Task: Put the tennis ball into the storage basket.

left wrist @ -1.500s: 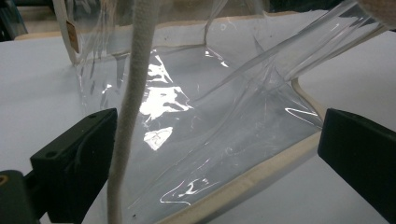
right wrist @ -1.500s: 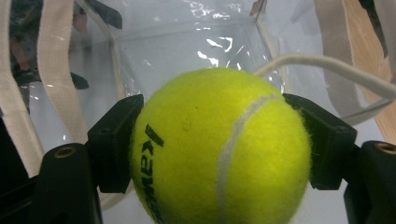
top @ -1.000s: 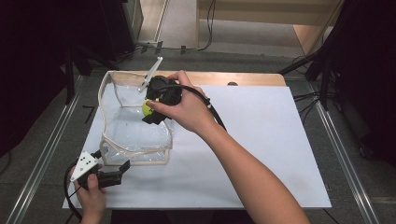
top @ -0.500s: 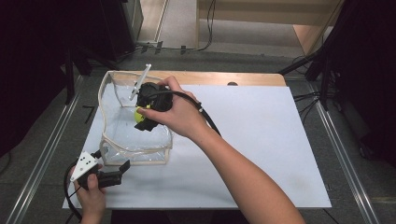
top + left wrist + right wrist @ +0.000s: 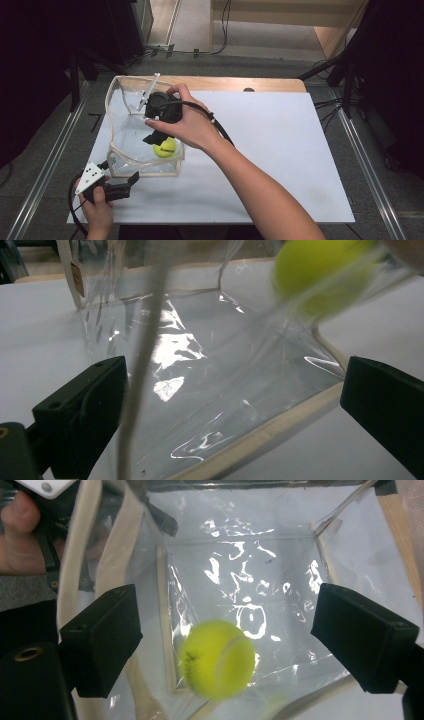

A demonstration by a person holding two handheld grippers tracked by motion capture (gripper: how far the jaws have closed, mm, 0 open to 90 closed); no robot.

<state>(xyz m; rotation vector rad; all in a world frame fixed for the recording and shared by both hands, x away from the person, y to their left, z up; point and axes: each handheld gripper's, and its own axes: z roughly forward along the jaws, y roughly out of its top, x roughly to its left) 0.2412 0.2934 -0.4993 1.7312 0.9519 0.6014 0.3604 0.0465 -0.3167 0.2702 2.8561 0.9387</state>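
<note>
Fuzzy yellow-green tennis ball (image 5: pixel 217 659) inside crinkly clear plastic bag (image 5: pixel 120 145), right hand-held gripper (image 5: pixel 159 134) just opened, empty

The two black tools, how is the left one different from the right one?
The right tool hangs over the open clear bag, pointing down into it; the left tool sits low outside the bag's near corner. The right tool's jaws have just been opening, and the yellow tennis ball lies loose beneath them; the left tool's jaws have only the bag's corner in front. Both stand open with black jaws, holding nothing.
</note>
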